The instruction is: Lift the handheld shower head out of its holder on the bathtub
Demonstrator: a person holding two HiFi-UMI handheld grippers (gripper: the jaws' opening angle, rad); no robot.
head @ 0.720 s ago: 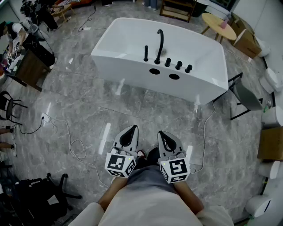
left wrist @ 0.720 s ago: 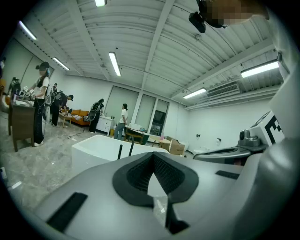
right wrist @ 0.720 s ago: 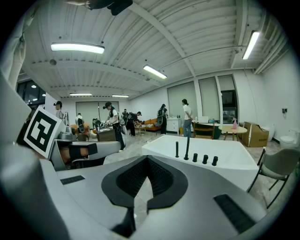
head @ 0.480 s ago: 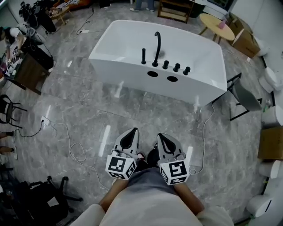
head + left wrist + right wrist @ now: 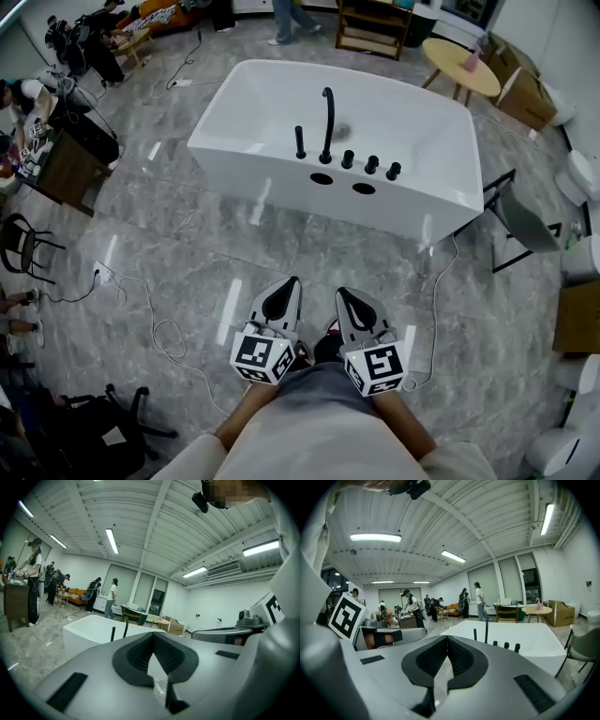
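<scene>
1. Handheld shower head [image 5: 300, 142]: slim, black, long axis upright, head pointing up. It stood in its holder on the near deck of the white bathtub [image 5: 244, 159], leftmost of the fittings.
2. Arched black spout [image 5: 327, 117] stood just beside it, followed by three black knobs [image 5: 371, 165].
3. Left gripper [image 5: 291, 284] and right gripper [image 5: 343, 295]: jaws pressed together, nothing between them. They were well apart from the tub and aimed toward it.
4. Grey marble floor [image 5: 309, 244] lay between, with a white cable [image 5: 155, 323] at left and a grey chair [image 5: 520, 216] at right.

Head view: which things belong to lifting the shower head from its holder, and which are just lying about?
Belong: slim black handheld shower head; white bathtub; left gripper; right gripper.
Lying about: round wooden table; white floor cable; brown cardboard box.
</scene>
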